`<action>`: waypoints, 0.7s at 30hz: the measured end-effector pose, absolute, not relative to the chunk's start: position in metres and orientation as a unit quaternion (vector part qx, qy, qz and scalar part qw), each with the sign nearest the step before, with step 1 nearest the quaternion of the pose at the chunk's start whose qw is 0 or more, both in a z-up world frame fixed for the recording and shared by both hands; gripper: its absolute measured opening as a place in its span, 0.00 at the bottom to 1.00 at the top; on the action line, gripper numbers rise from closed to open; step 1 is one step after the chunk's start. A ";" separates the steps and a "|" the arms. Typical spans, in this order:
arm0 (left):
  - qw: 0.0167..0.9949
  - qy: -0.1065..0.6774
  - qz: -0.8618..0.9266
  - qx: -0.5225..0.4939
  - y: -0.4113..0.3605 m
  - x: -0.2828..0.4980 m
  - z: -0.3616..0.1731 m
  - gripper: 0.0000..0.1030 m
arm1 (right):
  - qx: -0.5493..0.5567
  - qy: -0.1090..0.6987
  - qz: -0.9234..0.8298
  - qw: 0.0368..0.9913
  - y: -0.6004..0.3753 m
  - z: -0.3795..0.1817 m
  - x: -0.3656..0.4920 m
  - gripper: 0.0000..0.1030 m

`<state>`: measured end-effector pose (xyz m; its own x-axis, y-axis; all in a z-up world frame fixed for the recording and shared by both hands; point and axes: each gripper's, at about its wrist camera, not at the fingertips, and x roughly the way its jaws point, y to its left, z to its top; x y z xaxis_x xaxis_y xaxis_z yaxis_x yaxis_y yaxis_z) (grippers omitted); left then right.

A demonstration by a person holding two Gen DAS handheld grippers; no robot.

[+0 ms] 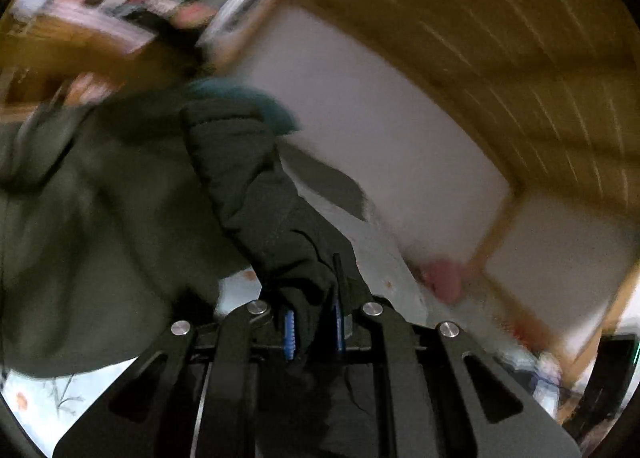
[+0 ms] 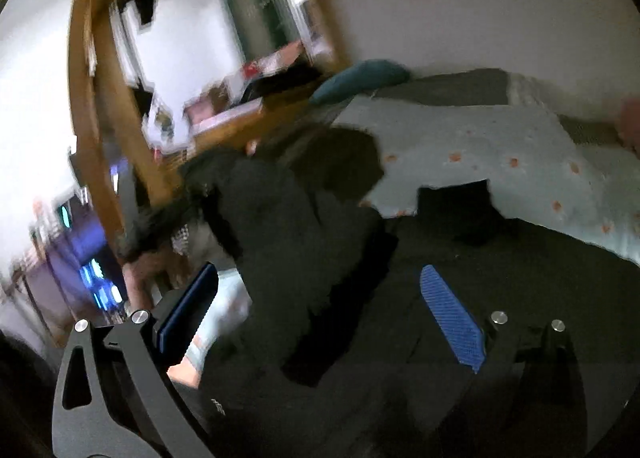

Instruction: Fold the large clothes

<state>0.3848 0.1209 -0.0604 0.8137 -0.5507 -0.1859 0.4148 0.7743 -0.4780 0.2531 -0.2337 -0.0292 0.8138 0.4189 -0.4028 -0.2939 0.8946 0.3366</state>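
Note:
A large dark green garment (image 1: 100, 226) hangs lifted in the left wrist view, with a sleeve-like strip (image 1: 256, 194) running down into my left gripper (image 1: 314, 328). That gripper is shut on the fabric, which is pinched between its blue pads (image 1: 290, 332). In the right wrist view the same dark garment (image 2: 460, 298) lies spread over a bed. My right gripper (image 2: 324, 306) is open just above it, its blue pads (image 2: 450, 316) wide apart, with bunched fabric between them but not pinched.
A pale blue bedsheet with orange flowers (image 2: 500, 162) covers the bed. A teal cushion (image 2: 360, 78) lies at the bed's far end. A wooden bed frame (image 2: 84, 98) rises at left, and a white wall with wooden trim (image 1: 400, 106) stands behind.

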 end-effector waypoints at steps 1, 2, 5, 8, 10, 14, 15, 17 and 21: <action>0.932 0.154 -0.274 -0.180 0.097 0.375 -0.054 0.11 | 0.147 0.237 0.190 0.941 -0.240 -0.020 0.252 0.97; 0.935 0.152 -0.280 -0.156 0.079 0.362 -0.052 0.11 | 0.165 0.238 0.191 0.938 -0.244 -0.012 0.255 0.97; 0.945 0.147 -0.286 -0.057 0.006 0.326 -0.058 0.11 | 0.256 0.286 0.234 0.893 -0.252 0.000 0.277 0.97; 0.946 0.132 -0.295 0.025 -0.051 0.286 -0.071 0.11 | 0.340 0.377 0.243 0.827 -0.253 -0.016 0.311 0.97; 0.941 0.125 -0.303 0.084 -0.080 0.262 -0.088 0.11 | 0.359 0.415 0.232 0.803 -0.255 -0.028 0.324 0.97; 0.918 0.132 -0.326 0.181 -0.120 0.239 -0.128 0.11 | 0.328 0.451 0.196 0.806 -0.255 -0.035 0.323 0.97; 0.915 0.135 -0.331 0.187 -0.123 0.239 -0.133 0.11 | 0.305 0.467 0.171 0.812 -0.253 -0.039 0.323 0.97; 0.909 0.143 -0.342 0.190 -0.135 0.230 -0.139 0.11 | 0.280 0.499 0.112 0.813 -0.260 -0.055 0.323 0.97; 0.901 0.171 -0.350 0.191 -0.148 0.226 -0.151 0.11 | 0.269 0.536 0.067 0.797 -0.282 -0.088 0.329 0.34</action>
